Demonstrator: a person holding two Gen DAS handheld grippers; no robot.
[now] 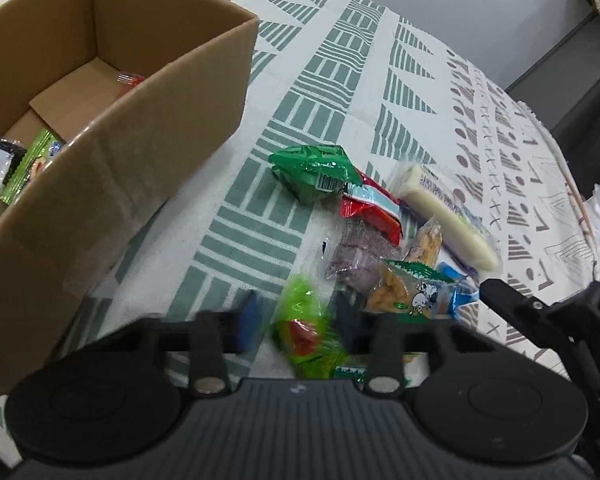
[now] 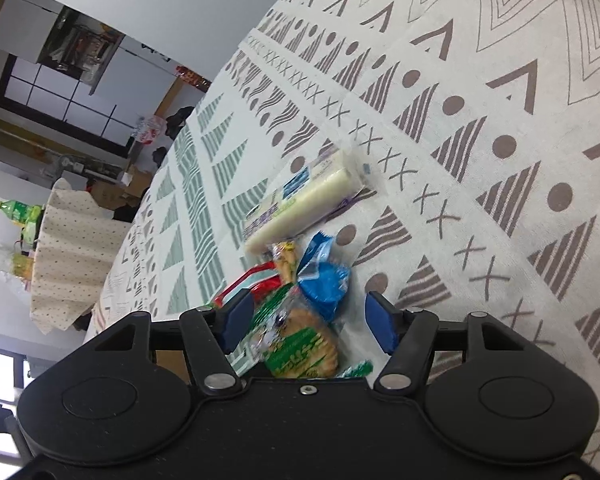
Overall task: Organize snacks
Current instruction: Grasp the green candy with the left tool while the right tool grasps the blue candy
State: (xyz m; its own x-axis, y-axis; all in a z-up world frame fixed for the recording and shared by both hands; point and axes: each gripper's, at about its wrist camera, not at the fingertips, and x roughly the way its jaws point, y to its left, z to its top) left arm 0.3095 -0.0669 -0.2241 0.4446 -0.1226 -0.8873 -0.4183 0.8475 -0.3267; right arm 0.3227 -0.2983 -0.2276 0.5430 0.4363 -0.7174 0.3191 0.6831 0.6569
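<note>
A bright green snack packet is lying on the patterned tablecloth between the spread fingers of the left gripper, just beside the cardboard box. The right gripper, jaws also released, is straddling a green biscuit packet at the pile's edge. Each gripper should be closing squarely across its packet's middle, gently enough not to crush it, before lifting toward the box.
</note>
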